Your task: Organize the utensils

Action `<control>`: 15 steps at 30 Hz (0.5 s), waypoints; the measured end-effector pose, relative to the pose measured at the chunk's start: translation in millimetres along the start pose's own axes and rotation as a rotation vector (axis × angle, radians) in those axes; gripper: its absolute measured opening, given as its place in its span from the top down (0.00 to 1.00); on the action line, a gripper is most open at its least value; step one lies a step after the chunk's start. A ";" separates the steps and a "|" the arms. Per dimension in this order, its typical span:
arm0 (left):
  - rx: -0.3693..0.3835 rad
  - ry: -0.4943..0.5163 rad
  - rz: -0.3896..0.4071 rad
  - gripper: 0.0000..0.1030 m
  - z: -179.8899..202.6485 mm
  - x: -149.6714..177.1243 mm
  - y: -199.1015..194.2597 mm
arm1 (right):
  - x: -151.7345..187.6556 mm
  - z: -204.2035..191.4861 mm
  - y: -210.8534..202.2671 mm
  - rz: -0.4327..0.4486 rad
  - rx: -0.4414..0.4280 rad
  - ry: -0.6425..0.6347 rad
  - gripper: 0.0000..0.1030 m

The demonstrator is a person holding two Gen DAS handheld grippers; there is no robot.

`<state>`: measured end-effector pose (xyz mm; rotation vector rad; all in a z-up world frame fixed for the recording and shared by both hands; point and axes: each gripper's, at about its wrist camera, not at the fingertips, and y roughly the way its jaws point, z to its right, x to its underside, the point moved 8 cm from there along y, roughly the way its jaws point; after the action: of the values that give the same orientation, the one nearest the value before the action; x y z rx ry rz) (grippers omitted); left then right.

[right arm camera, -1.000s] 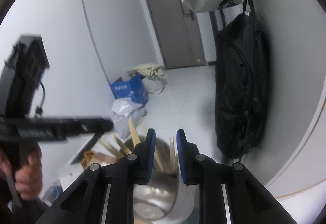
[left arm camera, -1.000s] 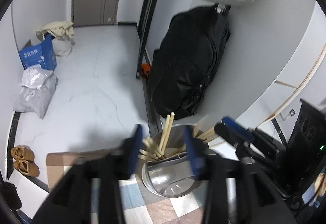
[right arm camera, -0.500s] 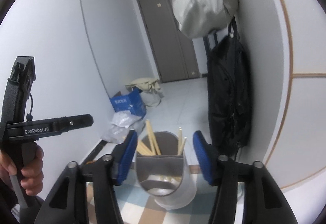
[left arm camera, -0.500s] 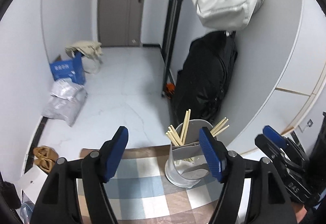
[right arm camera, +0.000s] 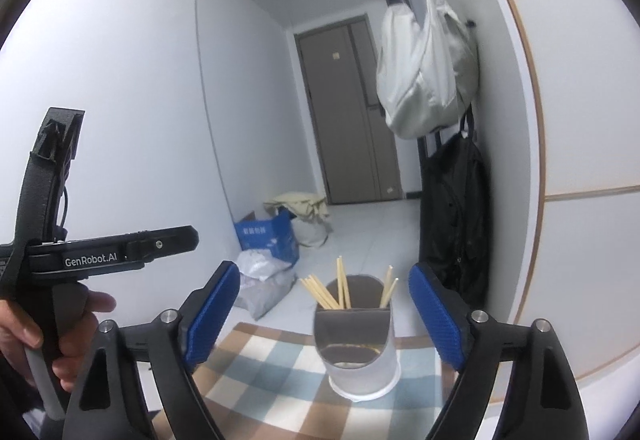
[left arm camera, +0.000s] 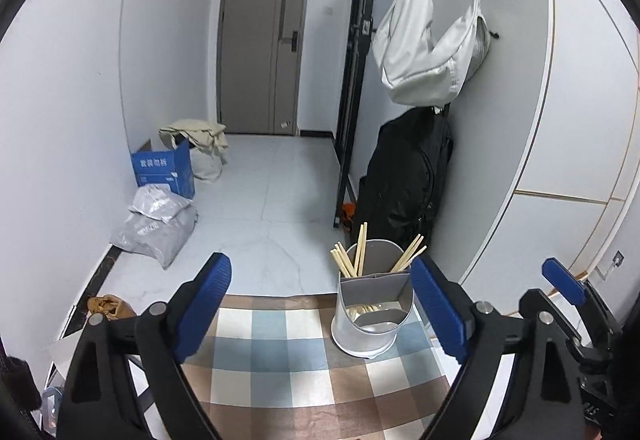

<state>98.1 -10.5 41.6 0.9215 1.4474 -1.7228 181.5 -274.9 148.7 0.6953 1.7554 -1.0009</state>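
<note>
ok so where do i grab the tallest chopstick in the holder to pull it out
Grip the tallest chopstick on its bare upper end, above the holder rim, coming from above with the right claw, whose jaws are opening with nothing between them. It stands nearly upright and apart from the fanned bundle, so its top is free.

The desk [left arm camera: 280,380] is covered by a checked cloth [left arm camera: 304,344]. A grey utensil holder [left arm camera: 370,310] stands upright on the cloth, near its far edge.

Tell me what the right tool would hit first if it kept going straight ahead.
Probably the utensil holder, standing between the opening, empty right tool fingers with chopsticks in it. Depth is unclear, so it might pass above the rim.
</note>
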 end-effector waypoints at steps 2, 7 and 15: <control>-0.005 -0.002 0.008 0.12 -2.1 4.7 -3.7 | 1.4 -4.3 -8.4 0.017 -0.003 -0.003 0.08; -0.015 -0.001 0.063 0.03 -6.6 15.9 -17.3 | 11.1 -15.6 -26.9 0.073 0.006 -0.041 0.00; -0.035 0.011 0.134 0.01 -17.5 50.0 -23.8 | 54.9 -19.7 -36.9 0.045 0.024 -0.020 0.00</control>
<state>53.9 6.8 8.2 0.9879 1.3866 -1.5919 122.2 -275.5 113.5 0.7346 1.7060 -0.9968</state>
